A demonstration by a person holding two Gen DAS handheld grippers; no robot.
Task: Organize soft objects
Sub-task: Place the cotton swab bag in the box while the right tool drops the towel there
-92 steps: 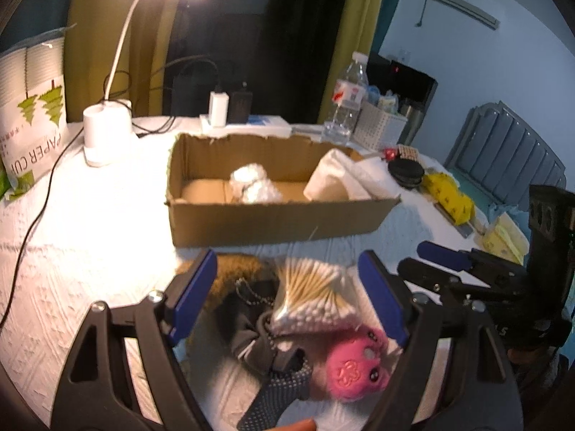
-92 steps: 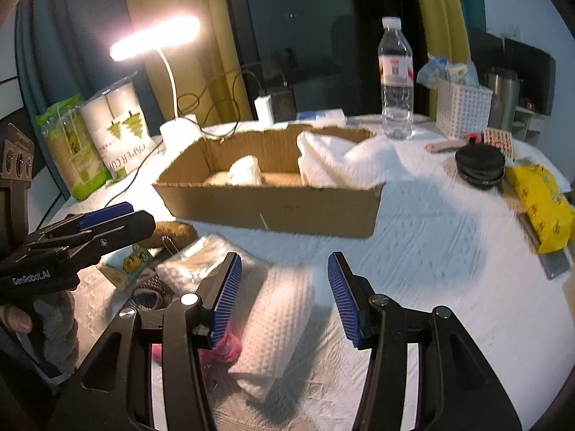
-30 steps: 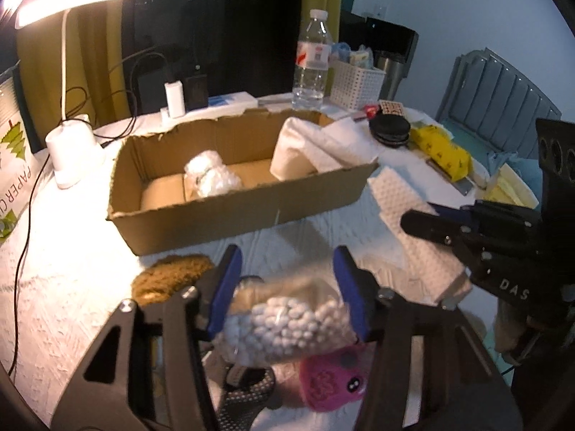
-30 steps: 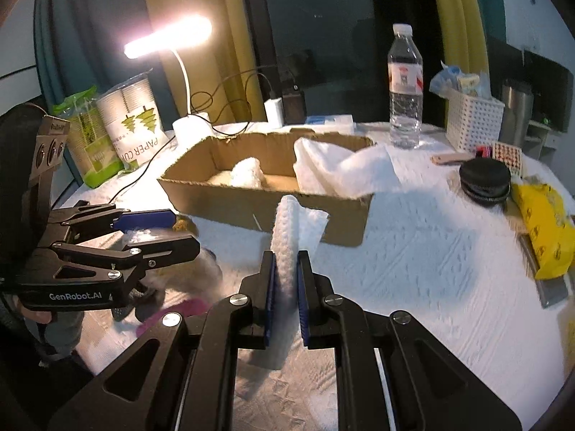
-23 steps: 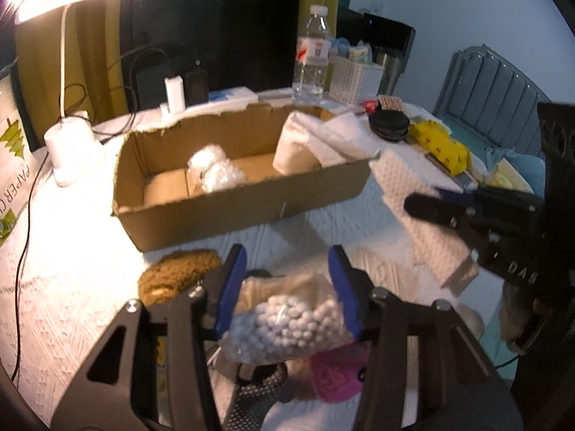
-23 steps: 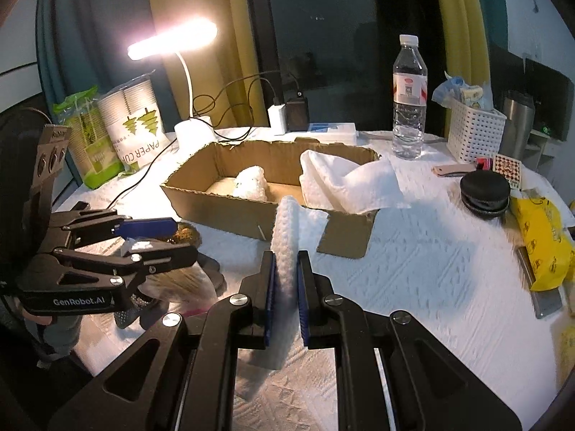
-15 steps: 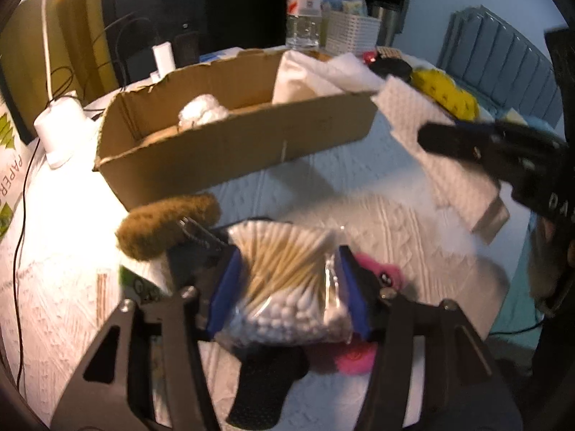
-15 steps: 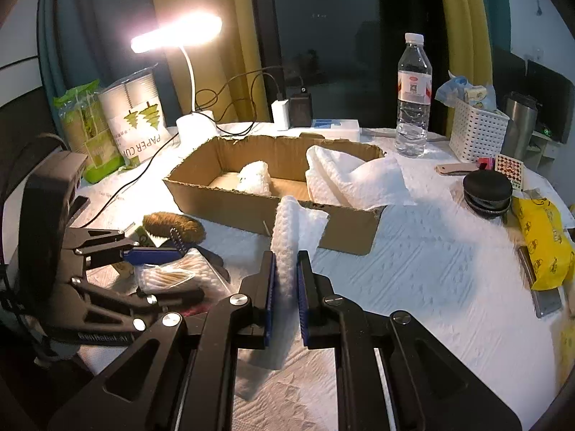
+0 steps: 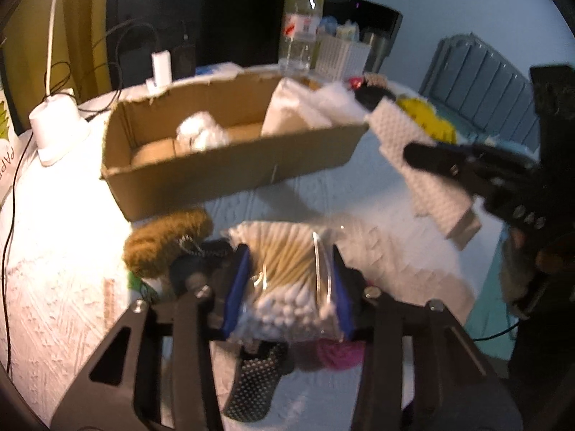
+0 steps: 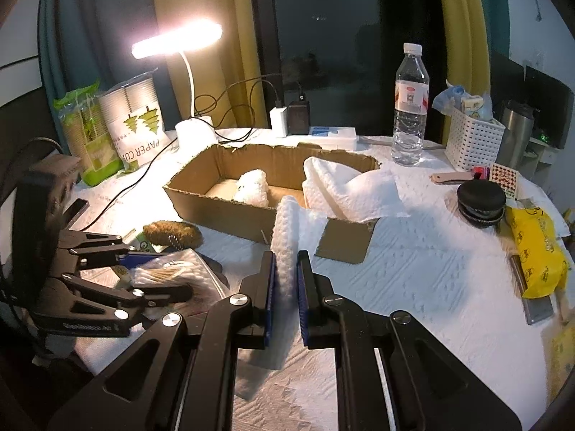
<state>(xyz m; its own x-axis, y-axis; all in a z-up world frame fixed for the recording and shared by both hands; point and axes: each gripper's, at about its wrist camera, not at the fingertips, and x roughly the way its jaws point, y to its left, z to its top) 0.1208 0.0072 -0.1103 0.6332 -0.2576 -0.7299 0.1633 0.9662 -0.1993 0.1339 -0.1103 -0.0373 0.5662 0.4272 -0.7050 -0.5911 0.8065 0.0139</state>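
Observation:
My left gripper [image 9: 287,280] is shut on a clear bag of cotton swabs [image 9: 287,273], held just above the pile on the table; it also shows in the right wrist view [image 10: 169,273]. My right gripper [image 10: 285,280] is shut on a folded white textured cloth [image 10: 285,237], lifted in front of the open cardboard box [image 10: 251,219]. The box [image 9: 230,168] holds a white fluffy ball [image 9: 201,133] and a white towel [image 10: 345,186]. A brown fuzzy item [image 9: 165,240], a pink plush [image 9: 337,355] and a dotted dark sock [image 9: 255,384] lie below the left gripper.
A lit desk lamp [image 10: 187,72], paper cup pack [image 10: 133,122], chargers and cables stand behind the box. A water bottle [image 10: 409,104], white basket [image 10: 470,133], black round case [image 10: 481,201] and yellow packet [image 10: 535,251] are to the right.
My left gripper has closed tighter on the swab bag and tilted down toward the pile. My right gripper keeps the white cloth and has risen slightly toward the box.

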